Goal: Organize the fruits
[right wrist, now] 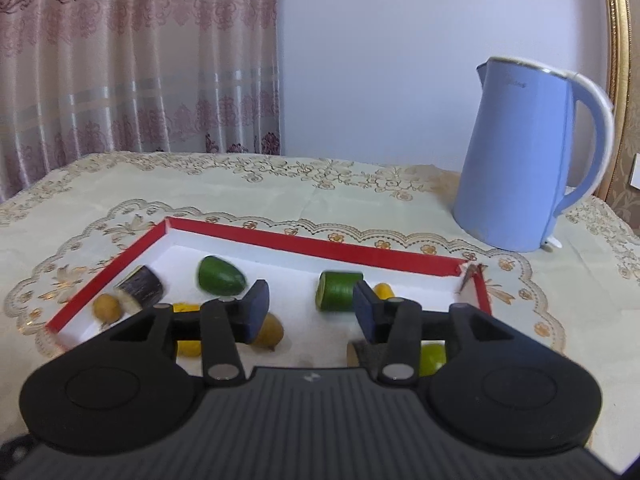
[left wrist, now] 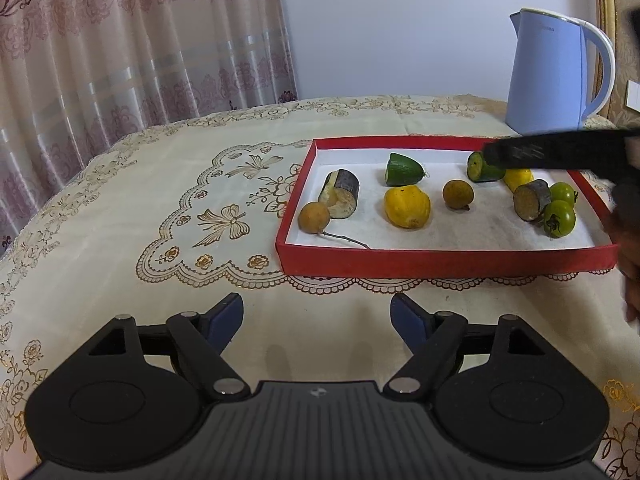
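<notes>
A red tray [left wrist: 440, 262] with a white floor holds cut and whole fruits. There are two brown longans [left wrist: 314, 218], a dark-skinned cut piece [left wrist: 342, 194], a green wedge [left wrist: 404, 170], a yellow fruit [left wrist: 407, 207] and two green tomatoes [left wrist: 559, 218]. My left gripper [left wrist: 318, 316] stands open over bare tablecloth in front of the tray. My right gripper [right wrist: 311, 308] is open inside the tray [right wrist: 260, 236]. A green cut cylinder [right wrist: 334, 292] lies on the floor by its right pad, clear of the left pad. From the left wrist view, a right gripper finger [left wrist: 528, 152] reaches over that cylinder [left wrist: 482, 168].
A light blue kettle [left wrist: 548, 76] [right wrist: 516, 160] stands behind the tray's far right corner. An embroidered cloth [left wrist: 200, 200] covers the table, with a curtain [left wrist: 120, 40] behind on the left. A hand [left wrist: 630, 248] shows at the right edge. The tray's right corner [right wrist: 470, 276] is torn.
</notes>
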{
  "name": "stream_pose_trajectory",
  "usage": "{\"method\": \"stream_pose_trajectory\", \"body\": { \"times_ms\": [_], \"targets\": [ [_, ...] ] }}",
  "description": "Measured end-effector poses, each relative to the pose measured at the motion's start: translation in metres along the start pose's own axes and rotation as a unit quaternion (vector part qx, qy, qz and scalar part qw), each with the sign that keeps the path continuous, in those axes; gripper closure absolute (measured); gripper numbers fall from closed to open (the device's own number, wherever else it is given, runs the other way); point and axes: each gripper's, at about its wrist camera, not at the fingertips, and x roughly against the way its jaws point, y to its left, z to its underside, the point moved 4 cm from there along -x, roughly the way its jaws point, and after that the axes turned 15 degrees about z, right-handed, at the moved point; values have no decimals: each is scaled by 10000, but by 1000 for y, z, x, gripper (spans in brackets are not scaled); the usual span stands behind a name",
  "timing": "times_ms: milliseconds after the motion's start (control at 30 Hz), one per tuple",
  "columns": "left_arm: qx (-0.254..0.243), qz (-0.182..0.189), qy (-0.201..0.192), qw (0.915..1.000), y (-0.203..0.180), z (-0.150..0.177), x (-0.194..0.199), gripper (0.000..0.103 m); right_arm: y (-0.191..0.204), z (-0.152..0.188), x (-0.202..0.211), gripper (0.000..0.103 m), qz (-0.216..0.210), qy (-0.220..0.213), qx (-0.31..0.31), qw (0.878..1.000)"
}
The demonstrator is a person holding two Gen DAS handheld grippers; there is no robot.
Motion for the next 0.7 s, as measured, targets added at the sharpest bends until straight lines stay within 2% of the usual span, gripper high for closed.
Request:
{"method": "stream_pose_trajectory", "body": {
  "times_ms": [200,267,333,400,433,533,600,700],
  "targets": [
    [62,30,-1,10000,-1,-1,-2,22,-21,28,64,51,-70,-255,-127,9996],
    [65,37,-10,10000,-1,-2,-3,22,-27,41,83,46,-88,-261,-133,9995],
    [58,30,1,10000,-3,-2,-3,22,-32,52,94,35,-59,-237,-85,9997],
    [55,31,2,10000,-5,-2,-4,17,-31,62,101,27,18,-186,92,9998],
    [51,26,-9,10000,-5,-2,-4,17,-30,67,103,22,73,-184,210,9996],
    [14,11,-34,10000,-10,-3,-4,17,-27,76,101,14,169,-107,424,9989],
    [-15,6,-52,10000,-13,-4,-3,17,-26,80,97,13,87,14,404,9991],
    [-44,-14,-82,10000,-13,-5,-3,17,-21,85,98,0,-130,95,386,9991]
  ]
}}
